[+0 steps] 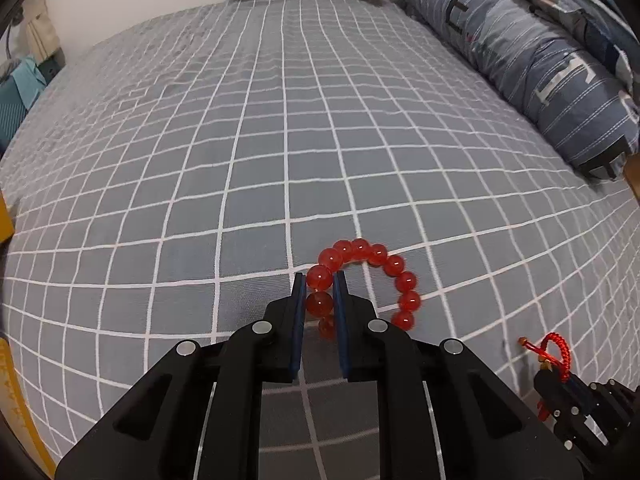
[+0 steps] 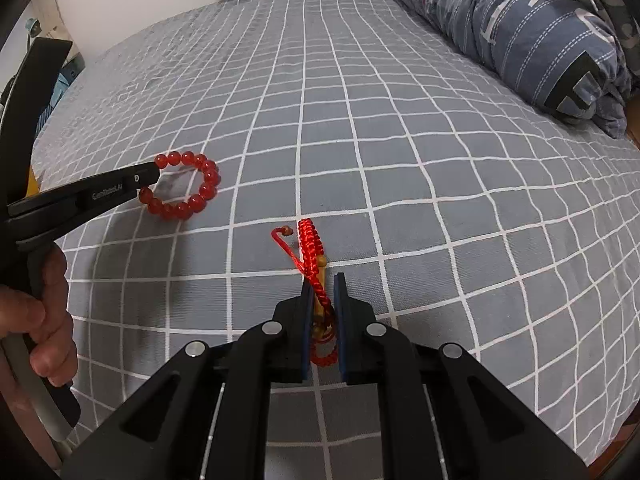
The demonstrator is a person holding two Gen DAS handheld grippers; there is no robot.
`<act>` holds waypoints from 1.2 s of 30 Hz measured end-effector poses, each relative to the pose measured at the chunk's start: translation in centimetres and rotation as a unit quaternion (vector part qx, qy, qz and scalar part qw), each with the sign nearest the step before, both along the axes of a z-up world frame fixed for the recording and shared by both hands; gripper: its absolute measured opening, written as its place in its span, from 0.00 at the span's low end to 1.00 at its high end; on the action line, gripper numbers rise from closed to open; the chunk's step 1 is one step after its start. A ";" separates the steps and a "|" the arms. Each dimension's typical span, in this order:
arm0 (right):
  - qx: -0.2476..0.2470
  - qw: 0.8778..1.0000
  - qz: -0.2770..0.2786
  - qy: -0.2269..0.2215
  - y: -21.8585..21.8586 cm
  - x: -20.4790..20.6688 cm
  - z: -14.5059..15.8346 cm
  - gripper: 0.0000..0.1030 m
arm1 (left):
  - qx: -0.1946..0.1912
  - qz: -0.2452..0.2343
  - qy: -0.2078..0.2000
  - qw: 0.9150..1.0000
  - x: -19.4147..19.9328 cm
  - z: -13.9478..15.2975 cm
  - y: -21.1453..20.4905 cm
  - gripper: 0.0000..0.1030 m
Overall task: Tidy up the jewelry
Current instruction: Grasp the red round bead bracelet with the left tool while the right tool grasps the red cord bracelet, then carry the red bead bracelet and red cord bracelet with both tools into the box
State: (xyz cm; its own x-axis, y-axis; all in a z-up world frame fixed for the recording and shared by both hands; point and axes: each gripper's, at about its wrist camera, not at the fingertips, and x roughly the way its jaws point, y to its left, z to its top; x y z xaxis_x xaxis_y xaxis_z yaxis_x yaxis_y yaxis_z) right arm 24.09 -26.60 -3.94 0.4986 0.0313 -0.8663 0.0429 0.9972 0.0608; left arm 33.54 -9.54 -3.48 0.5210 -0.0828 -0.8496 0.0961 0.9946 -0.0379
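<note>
Between the left gripper's [image 1: 320, 296] pads sat two beads of the bead bracelet [image 1: 370, 280], clamped; its loop trailed right and away over the bedspread [image 1: 240, 160].

From the right wrist, the right gripper [image 2: 323, 300] pinched the braided cord [image 2: 314, 264], its length running straight ahead, while the beads lay well left.

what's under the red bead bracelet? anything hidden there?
Only the grey checked bedsheet shows under and through the bead bracelet. The left gripper is shut on its beads, and its fingers cover the sheet right below that part.
</note>
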 end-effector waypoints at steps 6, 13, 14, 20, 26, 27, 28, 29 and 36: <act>0.000 1.000 -0.001 -0.009 0.1 -0.5 1.2 0.08 | -0.009 -0.002 -0.009 1.000 -1.0 1.7 0.2 0.13; -0.006 1.000 -0.004 -0.025 0.0 -1.5 2.7 0.08 | -0.019 -0.004 -0.016 1.000 -2.6 3.6 0.4 0.12; -0.006 1.000 -0.004 -0.028 0.1 -1.7 3.0 0.08 | -0.016 -0.006 -0.017 1.000 -2.9 3.8 0.4 0.13; -0.008 0.999 -0.004 -0.042 0.1 -2.6 4.3 0.09 | -0.016 -0.007 -0.025 1.000 -4.8 5.3 0.9 0.12; -0.008 0.998 -0.002 -0.060 0.7 -3.6 6.0 0.09 | -0.017 -0.008 -0.038 0.999 -6.5 6.9 1.3 0.13; -0.010 0.998 -0.002 -0.064 0.9 -3.7 6.3 0.09 | -0.019 -0.006 -0.039 0.999 -6.9 7.1 1.5 0.13; -0.011 0.998 -0.001 -0.067 1.1 -3.8 6.6 0.09 | -0.019 -0.006 -0.039 0.999 -7.1 7.3 1.6 0.13; -0.013 0.997 0.001 -0.070 1.4 -4.0 6.9 0.09 | -0.020 -0.007 -0.042 0.999 -7.5 7.6 1.7 0.13; -0.021 0.996 0.015 -0.080 3.8 -4.8 8.1 0.09 | -0.010 -0.003 -0.060 0.998 -9.9 9.4 3.6 0.13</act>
